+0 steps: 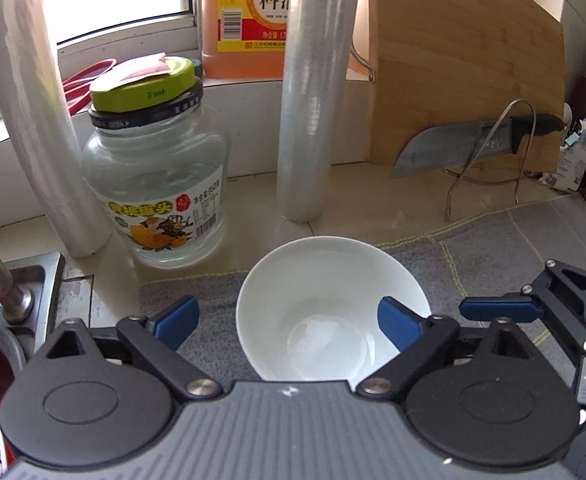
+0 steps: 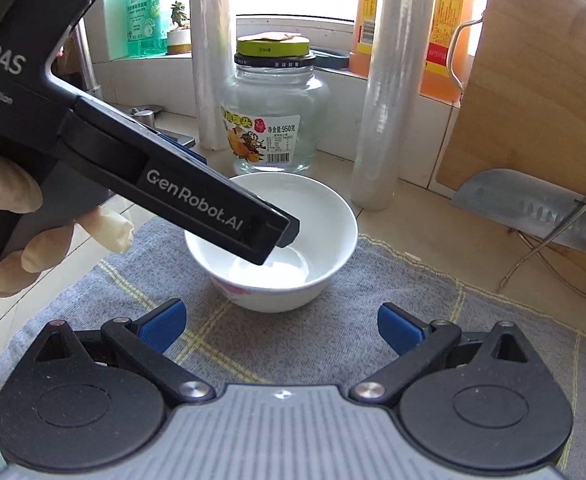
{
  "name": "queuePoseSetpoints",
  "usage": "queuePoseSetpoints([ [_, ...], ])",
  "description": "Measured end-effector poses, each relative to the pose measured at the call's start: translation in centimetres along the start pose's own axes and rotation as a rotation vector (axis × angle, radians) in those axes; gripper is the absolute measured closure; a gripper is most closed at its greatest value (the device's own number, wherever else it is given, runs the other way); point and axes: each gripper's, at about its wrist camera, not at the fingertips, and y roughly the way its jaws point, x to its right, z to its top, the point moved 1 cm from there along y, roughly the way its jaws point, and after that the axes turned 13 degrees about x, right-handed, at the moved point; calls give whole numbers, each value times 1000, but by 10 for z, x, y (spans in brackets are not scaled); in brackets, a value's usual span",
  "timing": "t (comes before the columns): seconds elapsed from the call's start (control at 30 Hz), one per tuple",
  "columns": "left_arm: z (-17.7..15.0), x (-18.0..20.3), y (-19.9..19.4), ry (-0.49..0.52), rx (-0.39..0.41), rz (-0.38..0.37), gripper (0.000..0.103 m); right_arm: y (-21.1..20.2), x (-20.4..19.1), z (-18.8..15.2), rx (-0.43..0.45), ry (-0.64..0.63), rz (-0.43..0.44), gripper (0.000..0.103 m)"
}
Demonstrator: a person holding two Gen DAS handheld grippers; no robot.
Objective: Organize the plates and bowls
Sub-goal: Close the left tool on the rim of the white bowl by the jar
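Observation:
A white bowl [image 1: 325,296] stands upright on a grey cloth [image 1: 493,256]. My left gripper [image 1: 289,320] is open and hovers right above the bowl, its right fingertip over the inside and its left fingertip outside the rim. In the right wrist view the same bowl [image 2: 317,216] shows a pink mark on its outside, and the left gripper's body [image 2: 197,196] reaches over it. My right gripper [image 2: 281,326] is open and empty, just in front of the bowl over the cloth [image 2: 433,292]. Its finger also shows in the left wrist view [image 1: 501,308].
A glass jar with a green lid [image 1: 157,184], two rolls of cling film [image 1: 305,120], a bottle of cooking wine [image 1: 249,16], and a wooden board [image 1: 465,64] with a knife [image 1: 473,144] on a wire rack stand behind the bowl. A sink [image 1: 9,308] lies at the left.

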Motion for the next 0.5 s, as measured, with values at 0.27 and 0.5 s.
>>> queuePoseSetpoints([
  [0.27, 4, 2, 12, 23, -19, -37, 17, 12, 1, 8, 25, -11, 9, 1],
  [0.5, 3, 1, 22, 35, -42, -49, 26, 23, -1, 11, 24, -27, 44, 9],
])
